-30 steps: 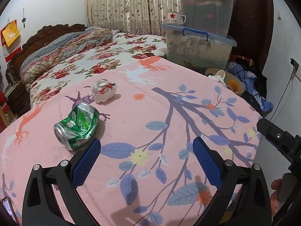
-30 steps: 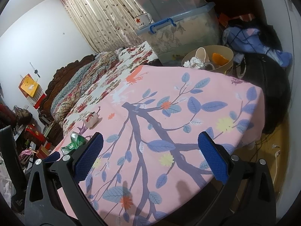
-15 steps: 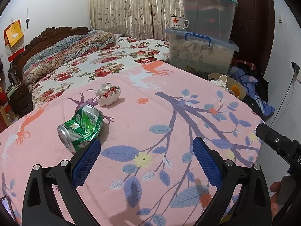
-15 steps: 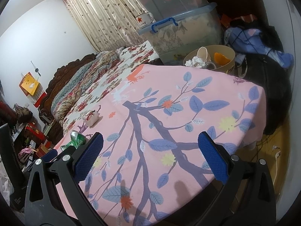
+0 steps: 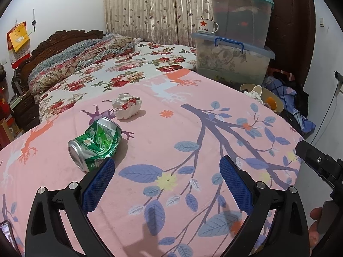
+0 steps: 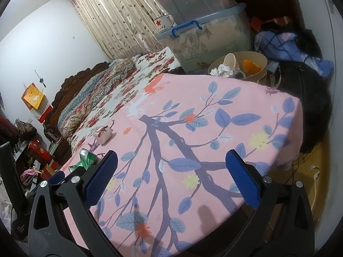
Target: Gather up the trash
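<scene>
There is one crushed green can and one crumpled wrapper on the pink blanket. One round bin sits by the bed. Three clear storage boxes are stacked up. One white mug has a red star. There are two hand-held grippers, left and right.

Left gripper and right gripper hover level (jaws spread wide, empty)
</scene>
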`<action>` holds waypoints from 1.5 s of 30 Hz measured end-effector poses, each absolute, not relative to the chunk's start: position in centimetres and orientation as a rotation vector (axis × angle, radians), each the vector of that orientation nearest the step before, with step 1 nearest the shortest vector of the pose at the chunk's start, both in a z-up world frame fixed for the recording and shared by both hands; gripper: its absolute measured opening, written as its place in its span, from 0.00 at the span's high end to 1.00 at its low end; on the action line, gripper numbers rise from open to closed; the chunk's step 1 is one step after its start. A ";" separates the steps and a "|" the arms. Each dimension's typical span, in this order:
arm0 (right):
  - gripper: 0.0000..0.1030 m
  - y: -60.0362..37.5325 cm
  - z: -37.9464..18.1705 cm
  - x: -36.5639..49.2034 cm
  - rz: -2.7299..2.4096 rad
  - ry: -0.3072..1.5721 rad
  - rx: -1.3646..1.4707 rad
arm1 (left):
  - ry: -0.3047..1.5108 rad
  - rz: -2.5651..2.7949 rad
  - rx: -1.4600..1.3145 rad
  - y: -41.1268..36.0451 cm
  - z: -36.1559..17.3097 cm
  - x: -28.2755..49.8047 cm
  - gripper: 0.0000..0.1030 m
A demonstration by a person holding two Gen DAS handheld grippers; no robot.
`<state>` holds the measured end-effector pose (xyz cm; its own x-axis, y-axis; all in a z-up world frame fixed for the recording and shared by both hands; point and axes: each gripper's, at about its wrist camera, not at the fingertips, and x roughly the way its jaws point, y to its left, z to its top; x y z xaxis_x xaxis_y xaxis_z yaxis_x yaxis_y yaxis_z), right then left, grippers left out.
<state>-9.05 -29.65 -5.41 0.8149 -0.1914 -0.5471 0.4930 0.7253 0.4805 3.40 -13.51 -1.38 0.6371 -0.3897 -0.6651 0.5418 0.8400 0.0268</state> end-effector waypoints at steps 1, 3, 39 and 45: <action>0.03 -29.7 -5.4 -9.0 -0.394 0.491 0.658 | 0.701 -0.535 0.232 -13.5 -1.4 3.4 0.08; 0.03 -29.6 -5.4 -9.0 -0.394 0.492 0.659 | 0.707 -0.528 0.232 -13.4 -1.5 3.6 0.08; 0.03 -29.4 -5.5 -8.8 -0.376 0.485 0.644 | 0.750 -0.535 0.193 -12.3 -2.0 4.4 0.08; 0.03 -29.1 -5.3 -8.7 -0.372 0.474 0.625 | 0.749 -0.552 0.182 -12.3 -1.9 4.2 0.08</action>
